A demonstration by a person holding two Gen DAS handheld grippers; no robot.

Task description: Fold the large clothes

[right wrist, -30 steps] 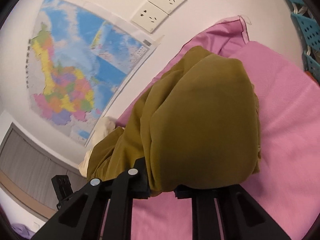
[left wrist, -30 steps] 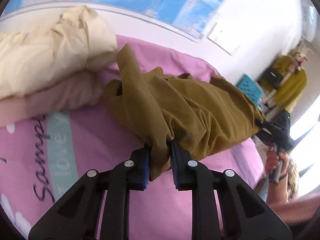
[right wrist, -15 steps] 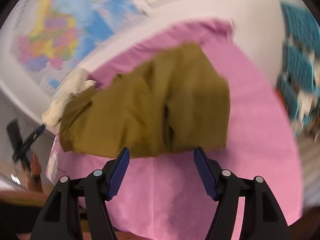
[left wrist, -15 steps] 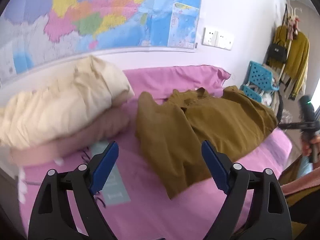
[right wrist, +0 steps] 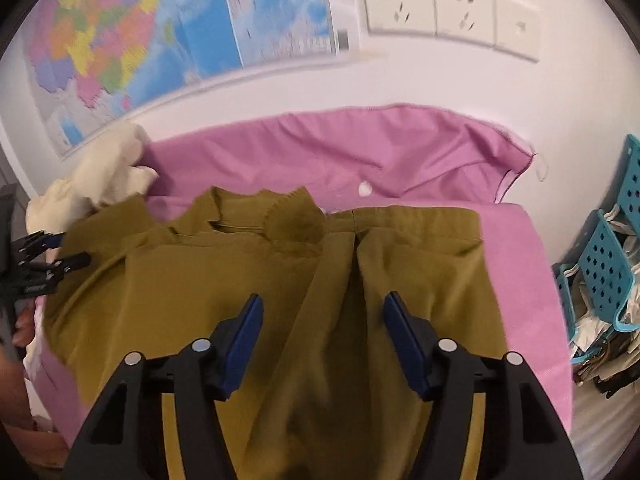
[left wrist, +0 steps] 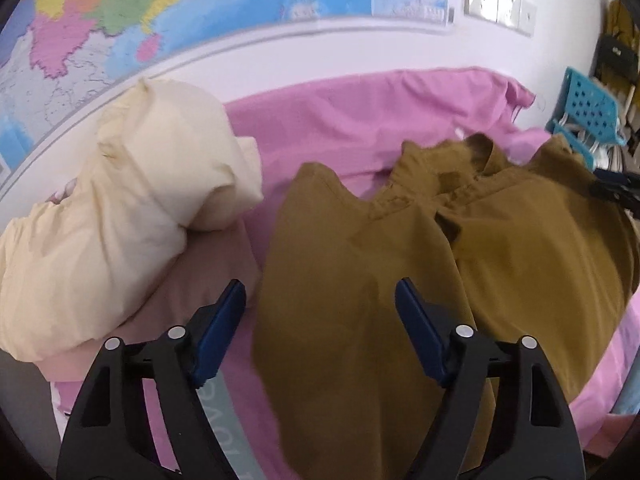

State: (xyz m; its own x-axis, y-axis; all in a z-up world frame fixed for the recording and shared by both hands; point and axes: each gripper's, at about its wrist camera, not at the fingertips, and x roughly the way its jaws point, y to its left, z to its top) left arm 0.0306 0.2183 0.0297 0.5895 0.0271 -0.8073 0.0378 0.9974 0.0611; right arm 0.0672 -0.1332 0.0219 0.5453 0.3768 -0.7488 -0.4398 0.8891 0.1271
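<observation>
An olive-brown shirt [left wrist: 500,248] lies spread on the pink bed sheet [left wrist: 352,120], collar toward the wall. It also shows in the right wrist view [right wrist: 240,280]. My left gripper [left wrist: 320,308] is open and empty above the shirt's left part. My right gripper [right wrist: 322,324] is open and empty above the shirt's middle, over a dark fold line. The left gripper also shows at the left edge of the right wrist view [right wrist: 44,256]. The right gripper shows at the right edge of the left wrist view [left wrist: 616,188].
A cream pillow [left wrist: 132,208] lies on a pinkish pillow [left wrist: 200,280] left of the shirt. A wall with a map [left wrist: 160,12] and sockets [right wrist: 448,12] stands behind the bed. Blue perforated baskets [right wrist: 608,264] stand at the right.
Both grippers were shut on the shirt a second ago; they let go, opened and pulled back. The shirt now lies flatter on the sheet.
</observation>
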